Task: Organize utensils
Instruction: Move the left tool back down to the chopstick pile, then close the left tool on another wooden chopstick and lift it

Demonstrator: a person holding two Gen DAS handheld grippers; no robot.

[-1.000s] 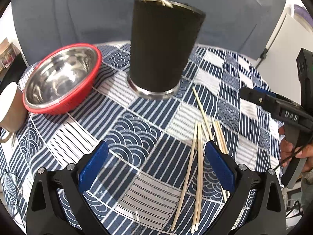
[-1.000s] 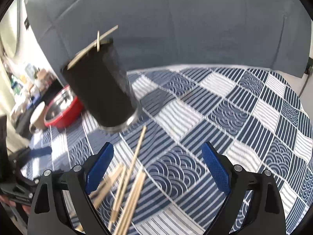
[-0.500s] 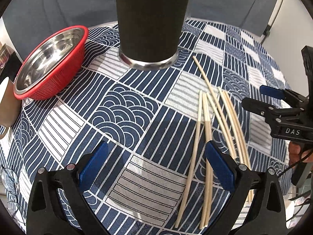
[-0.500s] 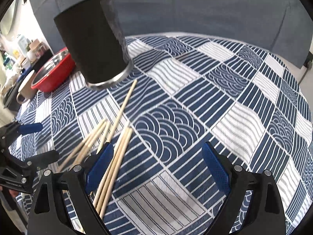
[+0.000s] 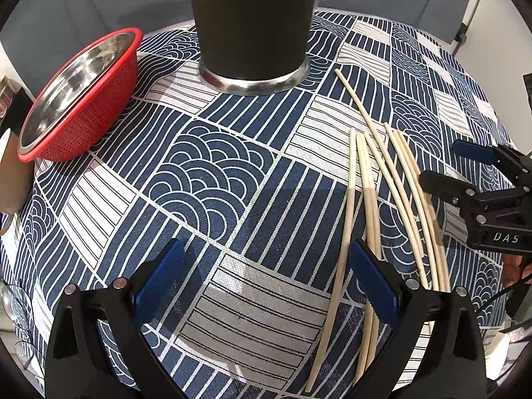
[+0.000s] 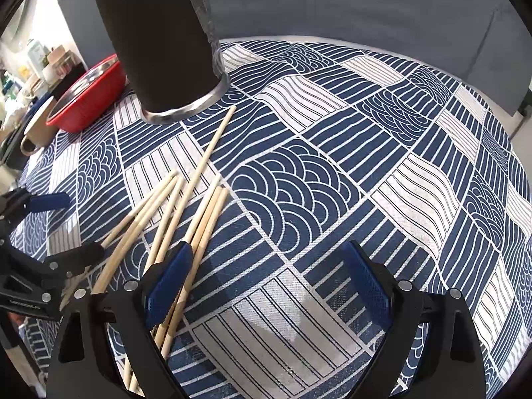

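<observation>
Several pale wooden chopsticks (image 5: pixel 369 179) lie loose on the patterned tablecloth (image 5: pixel 206 179), also in the right wrist view (image 6: pixel 186 199). A tall black cup (image 5: pixel 252 23) with a steel base stands behind them, also in the right wrist view (image 6: pixel 163 43). My left gripper (image 5: pixel 262 276) is open and empty, low over the cloth, its right finger at the chopsticks' near ends. My right gripper (image 6: pixel 266 282) is open and empty, its left finger over the chopsticks. It shows at the right edge of the left wrist view (image 5: pixel 459 166).
A red colander holding a steel bowl (image 5: pixel 76 96) sits left of the cup, also in the right wrist view (image 6: pixel 86 96). A beige mug (image 6: pixel 36 129) stands beyond it. Eyeglasses (image 5: pixel 16 306) lie at the table's left edge. A grey backdrop hangs behind.
Both grippers have dropped lower and moved in toward the chopsticks. The cup's rim and the chopsticks inside it have left both views. Both grippers stay open.
</observation>
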